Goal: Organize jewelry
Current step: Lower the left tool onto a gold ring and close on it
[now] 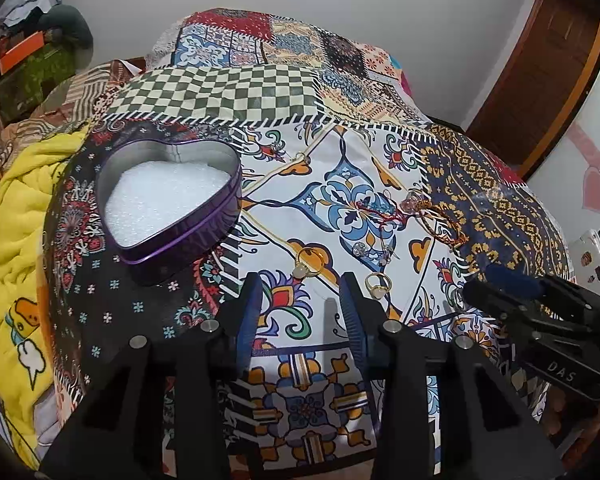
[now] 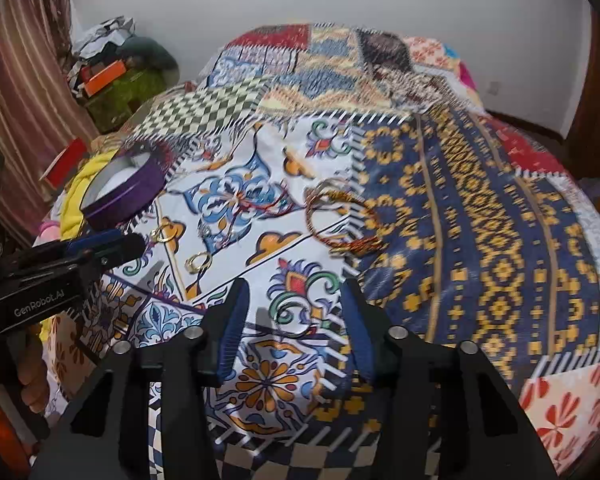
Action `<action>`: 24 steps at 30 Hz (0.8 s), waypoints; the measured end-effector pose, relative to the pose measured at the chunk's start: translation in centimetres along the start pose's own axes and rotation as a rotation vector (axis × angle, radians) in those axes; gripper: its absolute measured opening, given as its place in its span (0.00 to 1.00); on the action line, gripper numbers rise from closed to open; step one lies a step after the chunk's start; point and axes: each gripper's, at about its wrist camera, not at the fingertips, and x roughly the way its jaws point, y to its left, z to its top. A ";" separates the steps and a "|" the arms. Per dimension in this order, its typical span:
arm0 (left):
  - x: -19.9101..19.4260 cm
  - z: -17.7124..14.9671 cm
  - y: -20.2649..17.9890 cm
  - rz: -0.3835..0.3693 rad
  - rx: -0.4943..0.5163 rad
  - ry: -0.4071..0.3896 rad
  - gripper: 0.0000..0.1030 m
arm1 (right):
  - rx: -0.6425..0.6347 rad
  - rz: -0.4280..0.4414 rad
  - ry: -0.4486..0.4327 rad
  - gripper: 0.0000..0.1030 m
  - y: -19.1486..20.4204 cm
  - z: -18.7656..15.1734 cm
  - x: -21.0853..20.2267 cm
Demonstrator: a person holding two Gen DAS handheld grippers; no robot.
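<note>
Patchwork bedspread [image 1: 340,184] covers the whole bed, white wall behind, clutter piled at the far left. On the left of the spread sits a purple heart tin [image 1: 172,204], lid off, white padding showing inside. Jewelry lies loose on the white floral patch to its right: one gold ring [image 1: 309,261] with a pale stone, a second ring [image 1: 378,283] just right of it, nearer the camera, and a small silver piece [image 1: 360,249] between and beyond them. Further right, a red thread bracelet [image 1: 374,210] trails across the blue motif, and gold bangles [image 2: 340,216] rest overlapping at the edge of the navy patch. Left gripper [image 1: 300,304] hangs over the cloth just short of the two rings, jaws spread apart, nothing between them. Right gripper [image 2: 296,312] hovers over the floral patch near the bangles, jaws also wide and empty; that view is blurred.
</note>
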 end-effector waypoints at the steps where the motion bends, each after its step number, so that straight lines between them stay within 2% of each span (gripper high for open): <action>1: 0.1 0.0 0.1 -0.005 0.000 0.005 0.35 | -0.001 0.004 0.009 0.41 0.0 -0.1 0.2; 2: 0.3 0.0 0.1 -0.009 0.001 0.009 0.31 | -0.002 0.007 0.020 0.40 0.1 -0.2 0.4; 5: 0.9 0.1 0.0 -0.015 0.008 0.020 0.28 | 0.000 0.024 0.051 0.39 0.0 -0.5 1.0; 10: 1.5 0.2 -0.1 -0.005 0.015 0.019 0.28 | -0.002 0.019 0.087 0.37 -0.3 -1.1 1.8; 16: 2.0 0.5 -0.1 0.006 0.021 0.016 0.28 | 0.005 0.028 0.084 0.35 -0.5 -1.3 1.9; 24: 2.3 0.4 -0.1 -0.005 0.033 0.007 0.27 | 0.007 0.030 0.080 0.20 -0.7 -1.3 1.8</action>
